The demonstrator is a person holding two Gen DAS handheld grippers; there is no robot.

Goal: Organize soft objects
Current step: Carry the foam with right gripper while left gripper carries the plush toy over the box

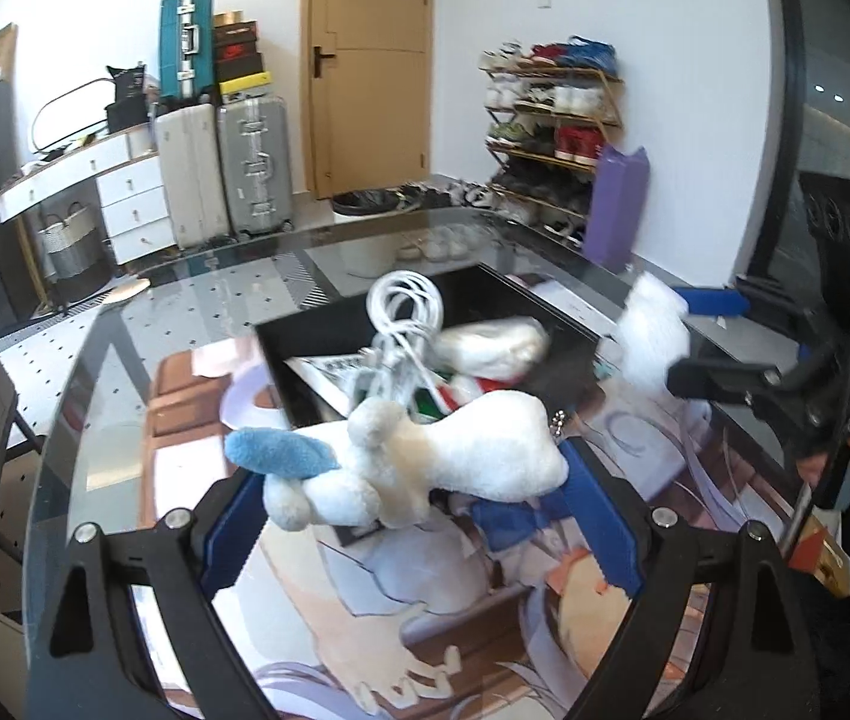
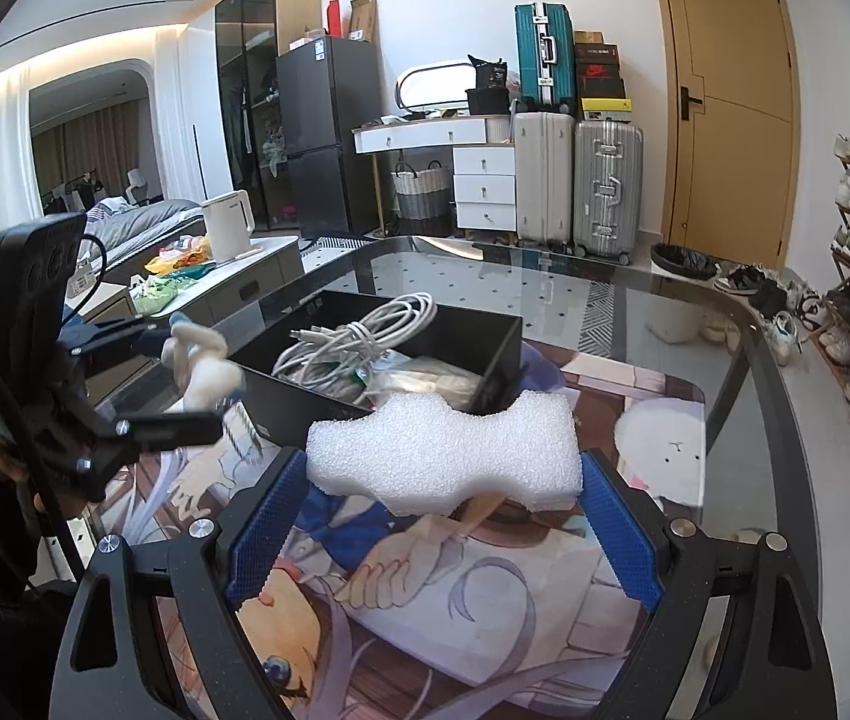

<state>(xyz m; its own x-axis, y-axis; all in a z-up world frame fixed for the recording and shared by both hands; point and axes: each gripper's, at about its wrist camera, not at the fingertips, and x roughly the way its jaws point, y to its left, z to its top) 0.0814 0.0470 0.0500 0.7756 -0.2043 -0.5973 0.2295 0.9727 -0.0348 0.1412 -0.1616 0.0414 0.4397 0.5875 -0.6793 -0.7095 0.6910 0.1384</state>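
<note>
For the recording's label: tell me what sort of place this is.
Most likely a lived-in flat, a combined living and sleeping room: a shoe rack by the door, suitcases against the wall, and a bed further back.

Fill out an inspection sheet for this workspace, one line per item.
Surface: glass table with an illustrated mat.
Job's things: white and blue plush toy held by the left gripper; white foam block held by the right gripper; both lifted near the black box.
Clutter: packets in the box.
Grippers: both jaws wide, each clamped on its item.
Cables: white coiled cable in the box.
Surroundings: suitcases, door, shoe rack.
</note>
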